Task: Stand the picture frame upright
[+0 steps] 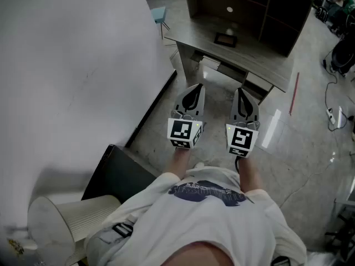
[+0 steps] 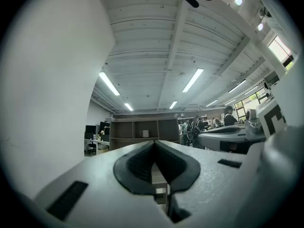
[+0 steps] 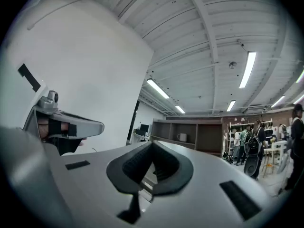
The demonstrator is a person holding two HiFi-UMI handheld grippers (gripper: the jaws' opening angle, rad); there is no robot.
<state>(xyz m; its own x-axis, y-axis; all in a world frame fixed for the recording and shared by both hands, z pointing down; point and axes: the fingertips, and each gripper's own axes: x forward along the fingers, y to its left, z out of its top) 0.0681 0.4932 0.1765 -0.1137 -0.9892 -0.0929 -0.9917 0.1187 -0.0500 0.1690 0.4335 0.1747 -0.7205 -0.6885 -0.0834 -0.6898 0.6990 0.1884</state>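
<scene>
Concrete-floor workshop, white wall at left. Grey wood-top table point(image 1: 266, 65) carrying a dark brown open shelf unit point(image 1: 288, 21) stands ahead of the person. Small dark rectangular picture frame point(image 1: 226, 39) lies flat on the table in front of the shelves, well apart from both claws. Left claw point(image 1: 193, 88) and right claw point(image 1: 243, 92) are held level, side by side, each pressed together on nothing. My read: approach not yet made. Walk up, spread one claw early, come in low, pinch the frame's rim and tip it up. Steady the base with the other claw so it can't skid. Mind the white mug point(image 1: 229, 9) on the shelf behind.
</scene>
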